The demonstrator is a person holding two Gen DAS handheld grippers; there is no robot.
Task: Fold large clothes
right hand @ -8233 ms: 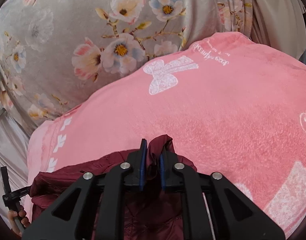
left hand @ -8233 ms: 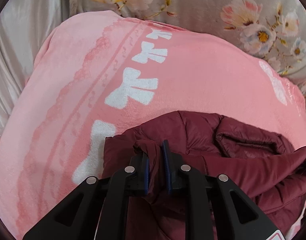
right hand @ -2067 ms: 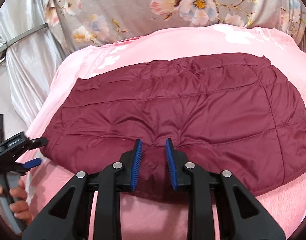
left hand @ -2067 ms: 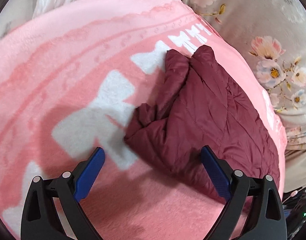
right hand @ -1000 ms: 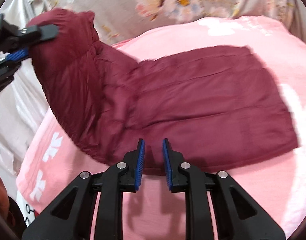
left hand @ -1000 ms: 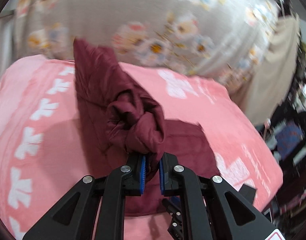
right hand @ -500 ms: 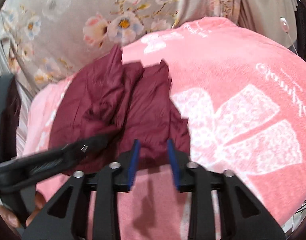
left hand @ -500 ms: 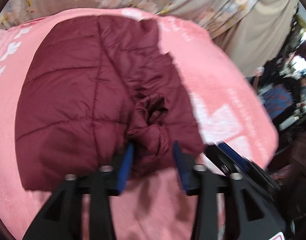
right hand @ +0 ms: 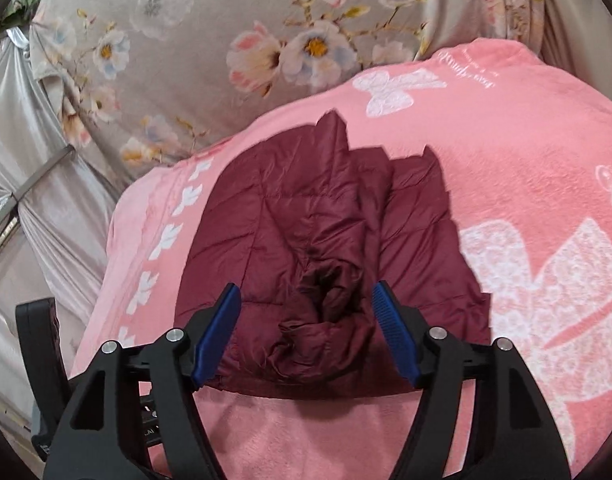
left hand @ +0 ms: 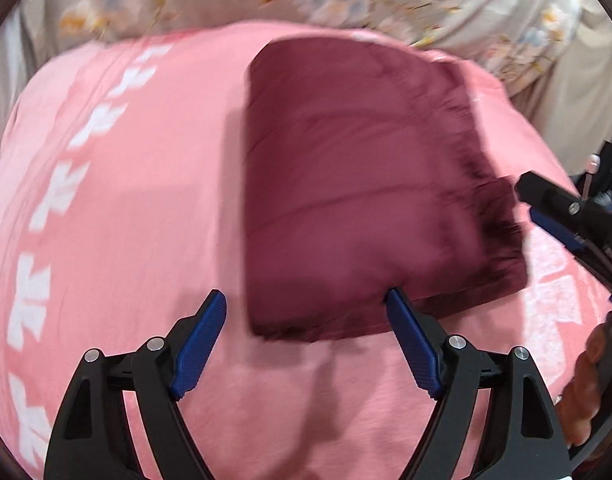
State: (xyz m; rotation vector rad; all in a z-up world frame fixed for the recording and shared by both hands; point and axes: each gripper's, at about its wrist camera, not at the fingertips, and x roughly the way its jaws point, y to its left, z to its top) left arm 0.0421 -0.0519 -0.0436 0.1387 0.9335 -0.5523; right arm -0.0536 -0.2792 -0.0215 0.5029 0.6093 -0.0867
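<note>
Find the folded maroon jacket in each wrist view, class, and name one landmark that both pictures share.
Left wrist: maroon jacket lies centre-right, beyond the open left gripper.
Right wrist: it lies centre, just beyond the open right gripper.
Shared landmark: the pink blanket under it.

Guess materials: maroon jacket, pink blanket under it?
Maroon jacket: looks like a thin synthetic shell, nylon or polyester, over padding; stitched quilt lines, slight sheen, puffy creases. Pink blanket: probably plush fleece; matte, fuzzy nap, white bow pattern.
</note>
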